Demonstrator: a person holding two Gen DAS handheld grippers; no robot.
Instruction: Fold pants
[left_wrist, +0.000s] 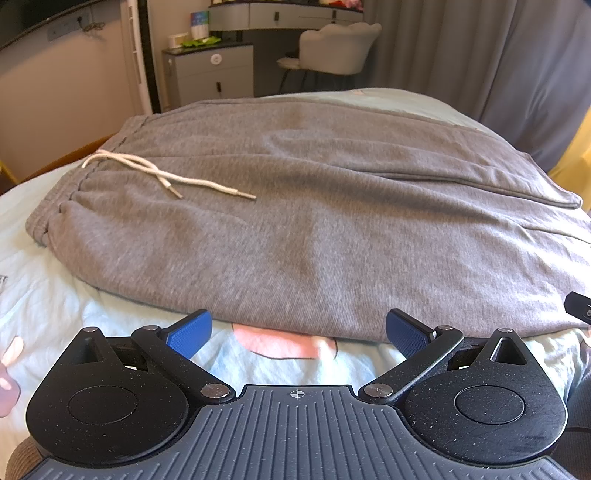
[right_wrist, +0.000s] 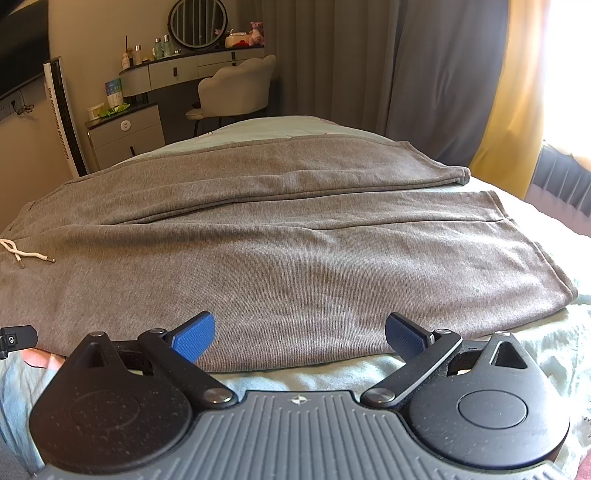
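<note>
Grey sweatpants (left_wrist: 314, 221) lie flat across the bed, waistband at the left with a white drawstring (left_wrist: 162, 175) on top, legs running to the right. My left gripper (left_wrist: 298, 330) is open and empty, just short of the pants' near edge by the waist end. In the right wrist view the pants (right_wrist: 295, 251) show two legs with cuffs at the right, and the drawstring (right_wrist: 22, 253) at far left. My right gripper (right_wrist: 300, 332) is open and empty at the near edge of the near leg.
The bed has a pale blue sheet (left_wrist: 55, 295) with pink print. Behind it stand a grey drawer unit (left_wrist: 210, 77), a vanity desk with chair (right_wrist: 236, 92), a white tower fan (right_wrist: 62, 118) and grey curtains (right_wrist: 424, 74). The other gripper's tip shows at the right edge of the left wrist view (left_wrist: 580, 306).
</note>
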